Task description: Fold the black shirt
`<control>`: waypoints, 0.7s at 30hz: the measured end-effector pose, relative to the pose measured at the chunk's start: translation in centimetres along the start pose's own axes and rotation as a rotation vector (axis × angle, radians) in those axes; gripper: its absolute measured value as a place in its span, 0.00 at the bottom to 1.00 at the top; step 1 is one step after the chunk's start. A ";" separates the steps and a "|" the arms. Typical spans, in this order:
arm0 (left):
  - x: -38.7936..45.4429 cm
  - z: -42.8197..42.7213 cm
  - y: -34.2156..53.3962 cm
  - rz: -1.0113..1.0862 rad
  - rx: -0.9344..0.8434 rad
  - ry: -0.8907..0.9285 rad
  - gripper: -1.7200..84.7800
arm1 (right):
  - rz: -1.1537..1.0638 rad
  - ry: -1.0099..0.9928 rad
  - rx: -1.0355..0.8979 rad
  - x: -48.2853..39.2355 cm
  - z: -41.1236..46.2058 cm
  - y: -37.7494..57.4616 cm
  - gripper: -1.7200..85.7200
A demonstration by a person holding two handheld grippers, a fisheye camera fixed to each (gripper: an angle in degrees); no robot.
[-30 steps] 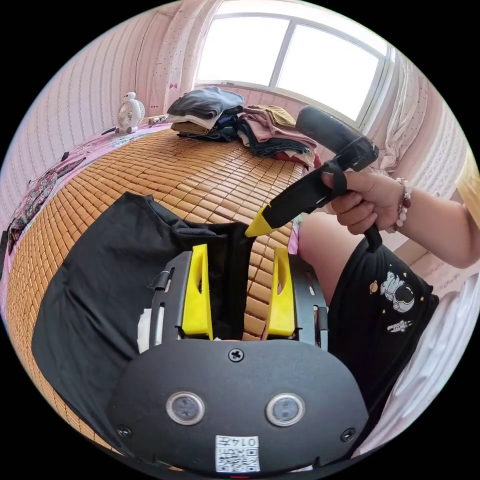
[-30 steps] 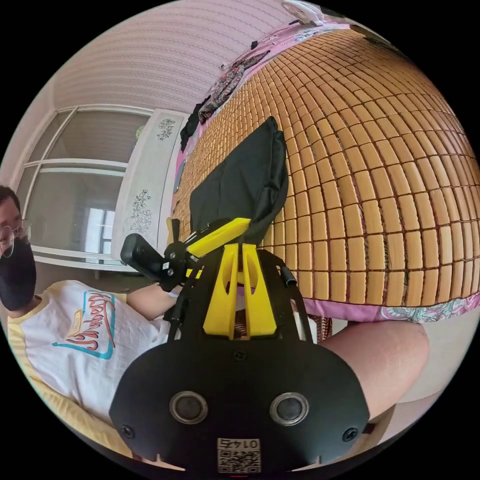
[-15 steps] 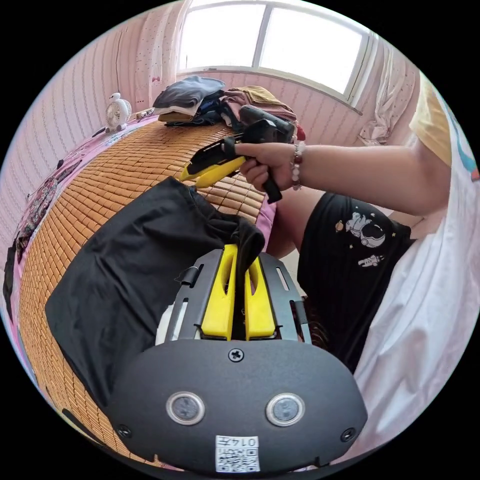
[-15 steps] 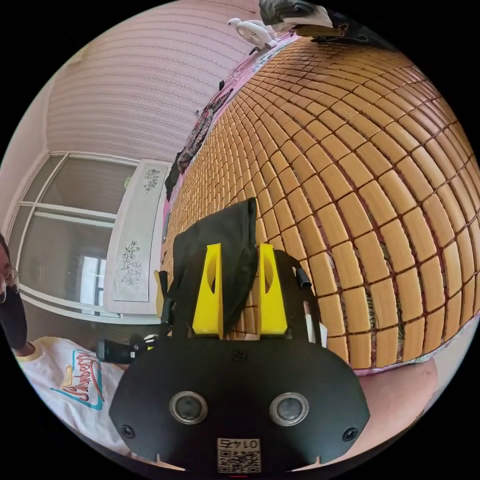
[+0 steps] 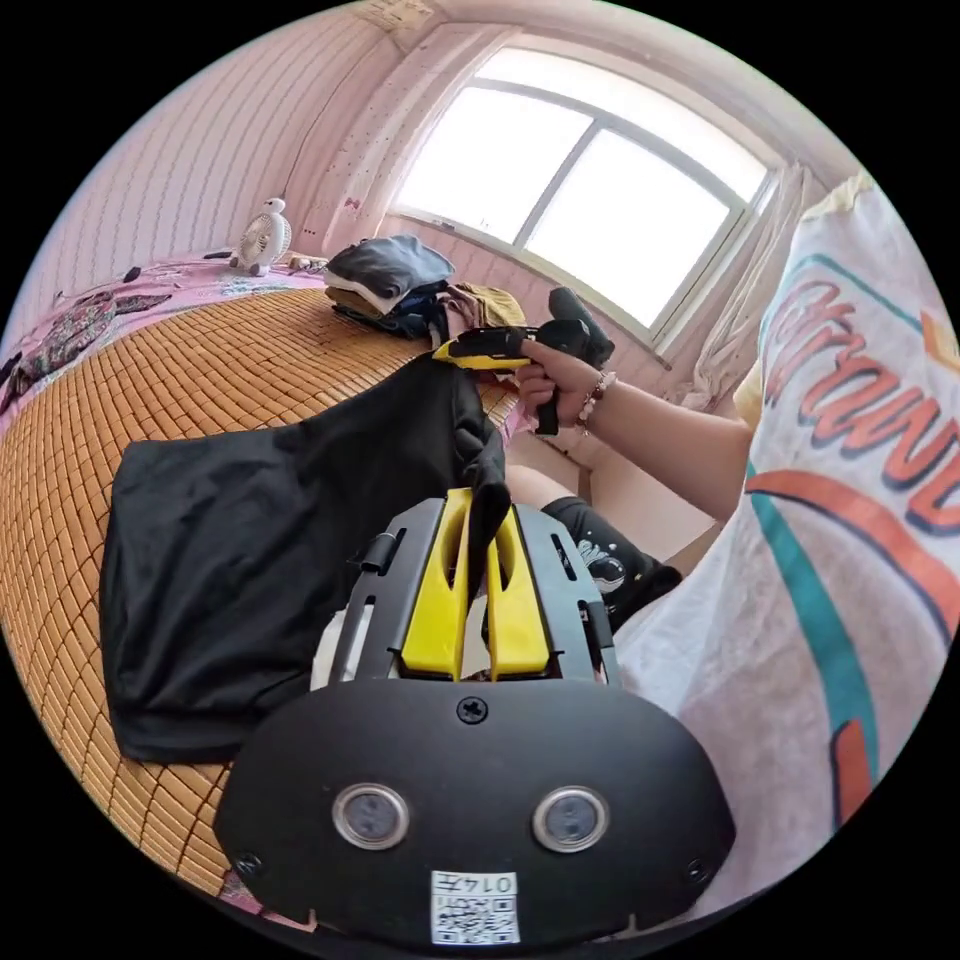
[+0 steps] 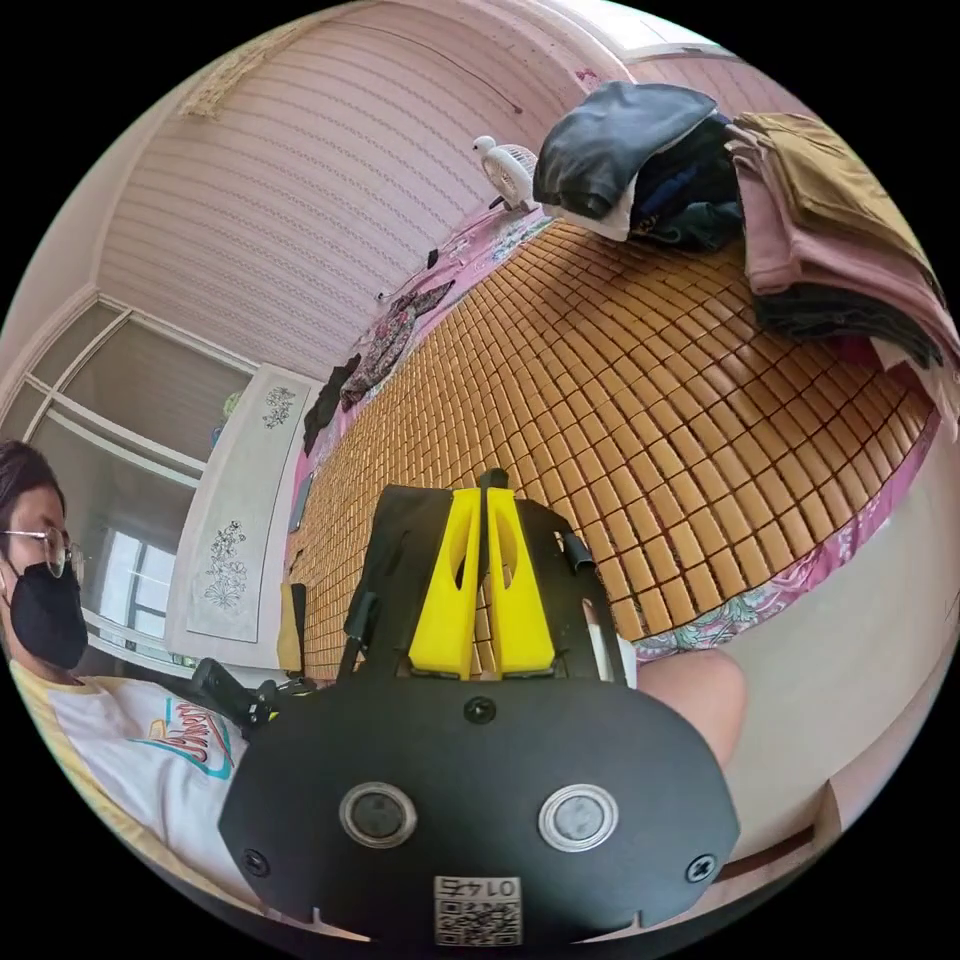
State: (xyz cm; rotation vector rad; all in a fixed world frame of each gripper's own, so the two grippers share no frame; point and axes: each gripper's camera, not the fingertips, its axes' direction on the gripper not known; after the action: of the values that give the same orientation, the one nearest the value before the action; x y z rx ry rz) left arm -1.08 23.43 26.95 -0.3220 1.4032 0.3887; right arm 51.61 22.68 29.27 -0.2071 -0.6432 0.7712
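Observation:
The black shirt (image 5: 250, 530) lies spread on the bamboo mat (image 5: 150, 370), with its near edge raised. In the left gripper view, my left gripper (image 5: 483, 505) is shut on a bunched fold of that edge. Farther along the same edge a hand holds my right gripper (image 5: 450, 352), which pinches the shirt's far corner above the mat. In the right gripper view, the right gripper (image 6: 483, 497) has its yellow jaws together, with a bit of black shirt (image 6: 492, 478) at the tips. The left gripper's handle (image 6: 235, 690) shows at the lower left.
Stacks of folded clothes (image 5: 390, 275) (image 6: 700, 170) sit at the mat's far end under the window, with a small white fan (image 5: 265, 232) (image 6: 510, 165) beside them. A person's torso in a white printed shirt (image 5: 850, 500) is close on the right. Bare mat (image 6: 640, 400) lies between.
The left gripper, open a second ago, has shut on the shirt's edge. The right gripper let go, moved along the edge and shut on the far corner. The edge now hangs raised between them.

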 end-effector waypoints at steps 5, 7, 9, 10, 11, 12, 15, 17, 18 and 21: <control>-3.0 -3.9 1.3 -0.158 0.120 -0.099 0.01 | -0.202 0.007 -0.104 -8.4 5.3 -3.9 0.04; -4.5 -5.4 1.9 -0.221 0.138 -0.204 0.02 | -0.235 -0.003 -0.148 -11.0 9.9 -4.9 0.05; -7.7 -6.8 2.7 -0.340 0.117 -0.393 0.04 | -0.239 0.025 -0.193 -12.8 14.8 -5.8 0.07; -8.6 -7.0 2.9 -0.371 0.096 -0.441 0.05 | -0.236 0.036 -0.234 -13.4 17.9 -6.0 0.09; -10.3 -7.4 3.7 -0.446 0.049 -0.525 0.07 | -0.237 0.017 -0.283 -14.0 20.2 -6.0 0.11; -11.7 -7.7 4.6 -0.507 -0.005 -0.567 0.09 | -0.242 0.018 -0.301 -14.3 21.0 -5.8 0.11; -12.7 -8.6 6.1 -0.534 -0.050 -0.593 0.11 | -0.341 0.129 -0.275 -15.9 22.6 -3.9 0.12; -12.5 -8.8 6.4 -0.528 -0.053 -0.604 0.11 | -0.434 0.240 -0.262 -16.4 24.0 -2.4 0.12; -12.4 -8.6 6.5 -0.534 -0.057 -0.602 0.12 | -0.452 0.265 -0.265 -16.4 24.5 -2.1 0.13; -11.9 -7.3 6.5 -0.548 -0.058 -0.607 0.14 | -0.524 0.325 -0.293 -16.2 27.4 -1.0 0.18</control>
State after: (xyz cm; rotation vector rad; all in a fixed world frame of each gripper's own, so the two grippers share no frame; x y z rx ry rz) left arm -11.91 25.14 37.78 -0.5641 0.6706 0.0576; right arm 26.78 9.08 43.79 -0.4036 -0.4666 0.1297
